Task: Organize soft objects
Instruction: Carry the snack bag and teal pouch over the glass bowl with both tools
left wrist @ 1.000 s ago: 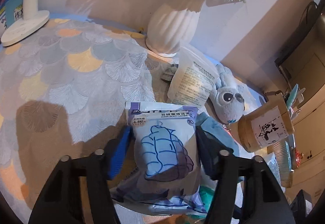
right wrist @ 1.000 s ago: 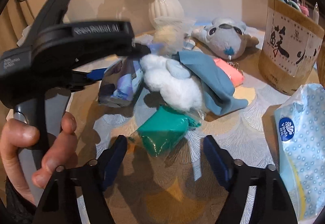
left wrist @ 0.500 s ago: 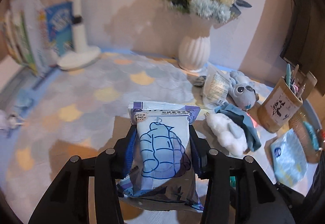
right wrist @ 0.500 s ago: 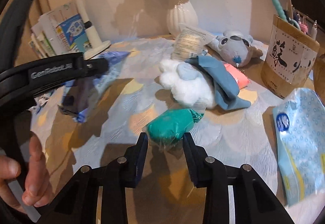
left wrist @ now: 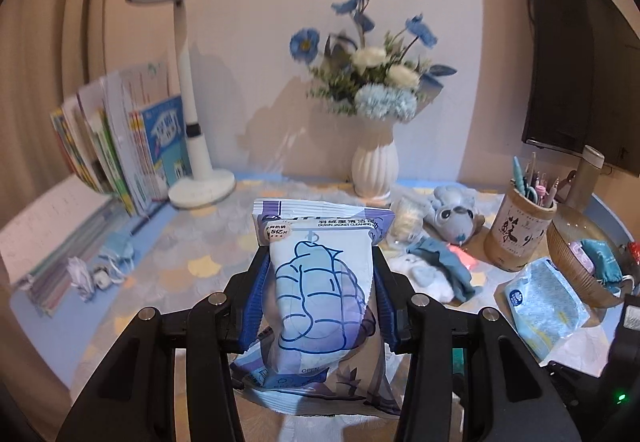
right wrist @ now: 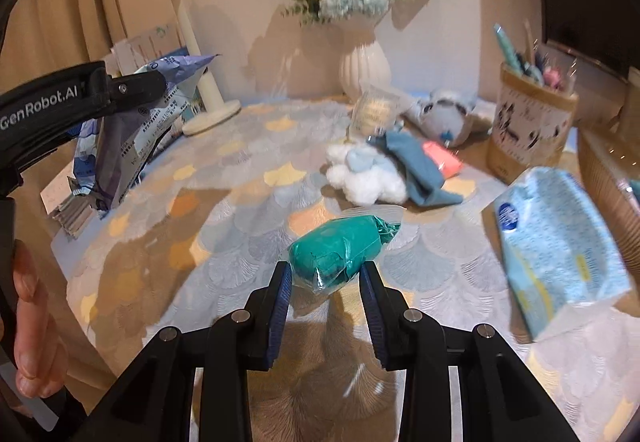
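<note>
in the left wrist view, books point(left wrist: 120, 145) stand at the left edge, a lamp point(left wrist: 188, 101) just right of them, a vase point(left wrist: 374, 165) of flowers at centre. low in the middle the left gripper point(left wrist: 318, 302) has its jaws clamped on an upright wipes pack point(left wrist: 320, 282), blue pads pressing both its sides, the pack clear of the table point(left wrist: 200, 254). to the right lie a plush point(left wrist: 452, 213), a blue cloth point(left wrist: 444, 262), a pen cup point(left wrist: 520, 234), a tissue pack point(left wrist: 544, 298) and a bowl point(left wrist: 568, 254) at the right edge.

in the right wrist view, a hand point(right wrist: 28, 326) holds the left gripper's handle at the left edge, the wipes pack hanging from it at upper left. at lower centre the right gripper point(right wrist: 326, 282) has its jaws clamped on a green bag point(right wrist: 340, 250), pads against its near end. right of it lie a white fluffy thing point(right wrist: 364, 177), the blue cloth, a pink thing point(right wrist: 442, 157), and the tissue pack at the right edge.
</note>
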